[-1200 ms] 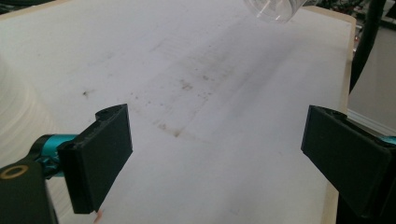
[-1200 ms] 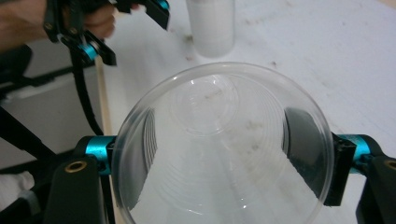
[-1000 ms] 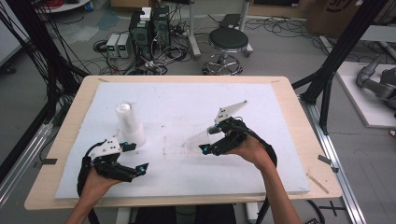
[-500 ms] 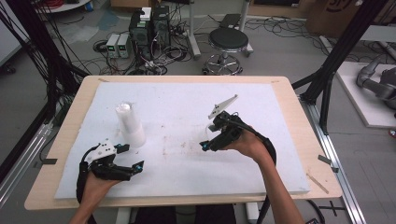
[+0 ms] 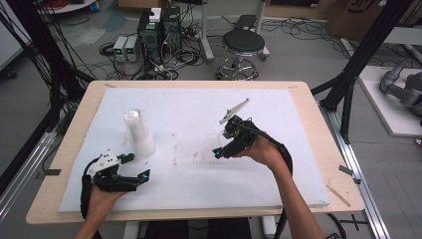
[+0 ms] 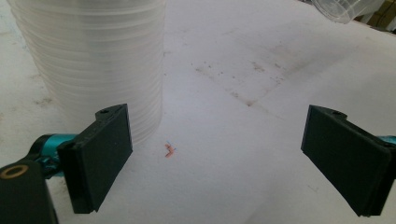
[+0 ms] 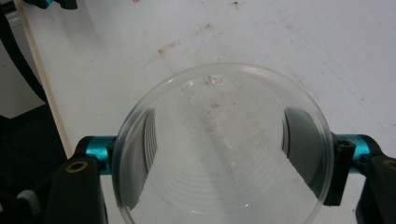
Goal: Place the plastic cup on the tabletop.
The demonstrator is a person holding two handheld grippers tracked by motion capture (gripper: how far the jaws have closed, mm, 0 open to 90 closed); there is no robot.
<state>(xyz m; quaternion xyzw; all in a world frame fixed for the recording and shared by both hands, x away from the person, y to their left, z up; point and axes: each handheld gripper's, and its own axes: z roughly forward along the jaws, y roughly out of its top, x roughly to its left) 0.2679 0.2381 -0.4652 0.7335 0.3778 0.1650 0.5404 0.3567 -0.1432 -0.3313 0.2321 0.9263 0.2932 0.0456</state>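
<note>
A white mat (image 5: pixel 298 164) is covering most of the wooden table (image 5: pixel 74 119), leaving wide bare room at its centre. At lower left of the high view, the left gripper (image 5: pixel 141 167) is resting with jaws apart, just beside the stack of cups (image 5: pixel 139 132). Right of centre, the right gripper (image 5: pixel 219 145) is clamping a single clear cup (image 7: pixel 223 144), well apart from every edge.
</note>
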